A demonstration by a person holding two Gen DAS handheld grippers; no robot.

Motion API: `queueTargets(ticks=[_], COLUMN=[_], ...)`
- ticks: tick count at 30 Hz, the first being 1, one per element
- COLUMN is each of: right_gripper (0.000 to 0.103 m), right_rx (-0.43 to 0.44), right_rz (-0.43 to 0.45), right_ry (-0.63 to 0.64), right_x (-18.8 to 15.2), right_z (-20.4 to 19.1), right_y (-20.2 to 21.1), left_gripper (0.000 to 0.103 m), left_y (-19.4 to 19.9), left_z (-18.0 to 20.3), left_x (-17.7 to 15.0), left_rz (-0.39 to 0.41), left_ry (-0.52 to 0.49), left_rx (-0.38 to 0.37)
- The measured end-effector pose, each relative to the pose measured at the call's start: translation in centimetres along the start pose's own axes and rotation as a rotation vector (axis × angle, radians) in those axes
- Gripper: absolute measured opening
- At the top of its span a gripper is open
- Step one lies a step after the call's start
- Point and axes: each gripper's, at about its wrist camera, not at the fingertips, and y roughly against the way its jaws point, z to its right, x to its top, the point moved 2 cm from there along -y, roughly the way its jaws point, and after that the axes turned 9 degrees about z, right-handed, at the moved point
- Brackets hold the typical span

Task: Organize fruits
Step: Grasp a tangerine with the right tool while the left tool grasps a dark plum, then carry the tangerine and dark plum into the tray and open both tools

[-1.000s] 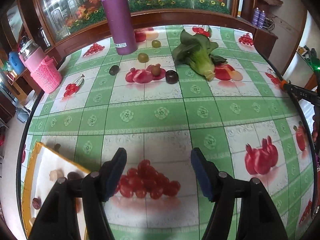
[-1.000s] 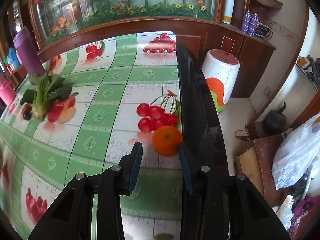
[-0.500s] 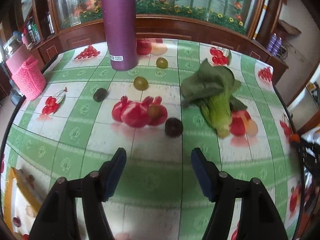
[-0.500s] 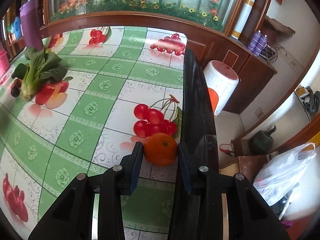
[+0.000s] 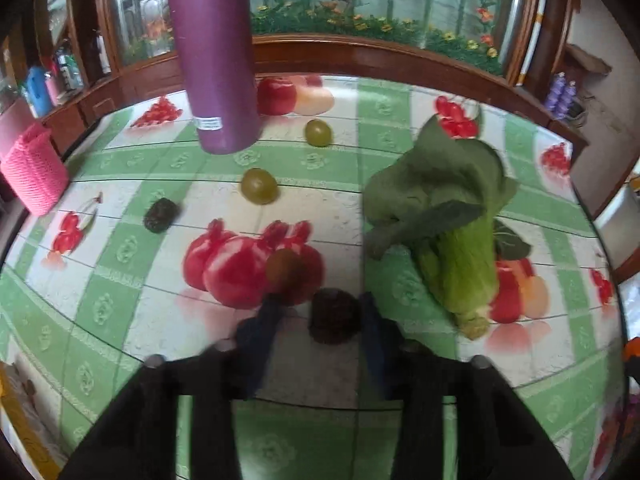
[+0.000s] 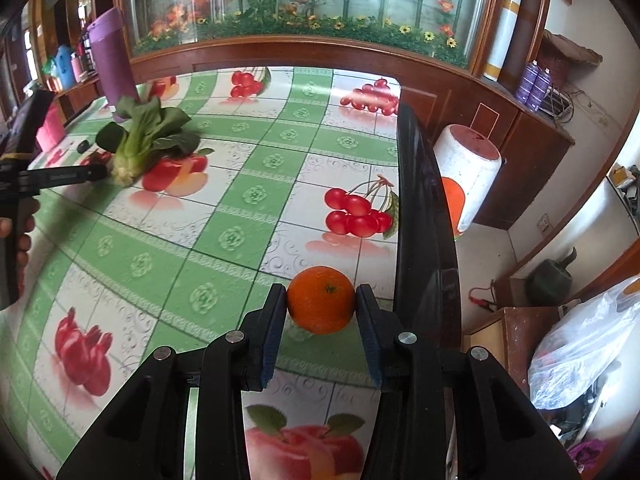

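R gripper (image 6: 321,306) pads clamp orange (image 6: 321,299) beside table edge (image 6: 416,216). L gripper (image 5: 320,312) open, straddling dark fruit (image 5: 334,315); bok choy (image 5: 448,216) right of it.

You have a round, glossy orange (image 6: 321,299) near the table's right edge, just past the printed cherries. Left of the bok choy (image 5: 448,216), a dark round fruit (image 5: 334,316) lies nearest, then a brownish one (image 5: 284,266), two green ones (image 5: 259,185) (image 5: 318,132) and a dark wrinkled one (image 5: 161,215).
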Motion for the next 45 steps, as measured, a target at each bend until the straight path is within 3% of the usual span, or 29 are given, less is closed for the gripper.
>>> queueTargets(ticks=[7,16,26,35,45], right_gripper=[0.034,0.035,0.035,0.035,0.035], right_rx=[0.054,0.126,0.188,0.238,0.333], right_rz=[0.01,-0.006,-0.013,-0.017,-0.005], right_ry=[-0.023,-0.001,0.031,0.03,0.055], right_x=[-1.0,-2.9,-3.9,-4.7,-3.0], right_z=[-1.7,-5.3,-10.9,-18.2,-27.7], right_y=[2.2,5.1,9.2,12.3,12.8], left_gripper=[0.026,0.026,0.026,0.026,0.026], left_y=[3.1,11.2,19.1,23.8,26.9], left_z=[-0.6,-0.8,-1.2,-5.5,-13.7], left_x=[-2.1,-5.9,-12.3,-15.1,-16.0], left_rz=[-0.021,-0.003,-0.043,-0.023,0.023], left_ry=[0.012,0.011,-0.089,-0.029,0.061], left_rx=[-0.092,-0.247,-0.253,-0.231,-0.169])
